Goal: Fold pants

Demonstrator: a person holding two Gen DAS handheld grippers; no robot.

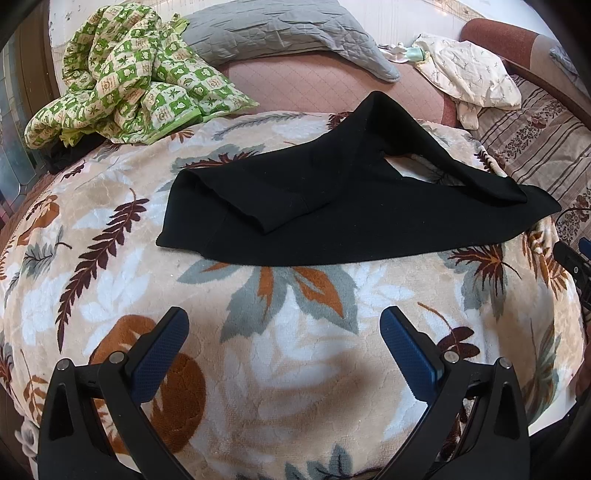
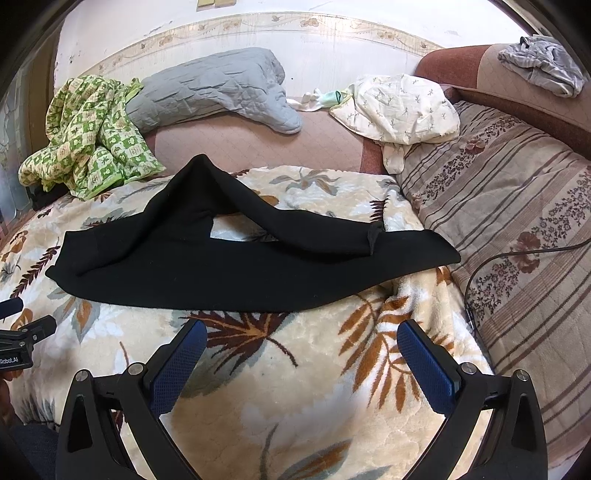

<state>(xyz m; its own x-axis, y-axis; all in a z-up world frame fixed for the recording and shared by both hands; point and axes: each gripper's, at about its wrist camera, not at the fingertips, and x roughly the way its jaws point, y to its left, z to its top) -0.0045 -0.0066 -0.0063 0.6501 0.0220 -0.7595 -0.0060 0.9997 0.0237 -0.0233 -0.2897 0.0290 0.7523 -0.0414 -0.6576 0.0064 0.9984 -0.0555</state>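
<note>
Black pants [image 1: 332, 206] [image 2: 207, 269] lie spread across a leaf-patterned fleece blanket [image 1: 280, 332] [image 2: 295, 369]. One leg is bent back over the other, leaving a small gap where the blanket shows. My left gripper [image 1: 284, 321] hovers open over the blanket, short of the pants' near edge, nothing between its blue pads. My right gripper [image 2: 301, 334] is open too, just short of the near edge toward the pants' right end. The left gripper's black body [image 2: 22, 332] shows at the left edge of the right wrist view.
A green checkered quilt [image 1: 122, 77] [image 2: 88, 136] is heaped at the back left. A grey pillow [image 1: 288, 33] [image 2: 218, 88] and a cream printed cloth [image 1: 469, 74] [image 2: 402, 107] lie behind. A striped bedcover [image 2: 517, 229] with a black cable [image 2: 491, 266] lies to the right.
</note>
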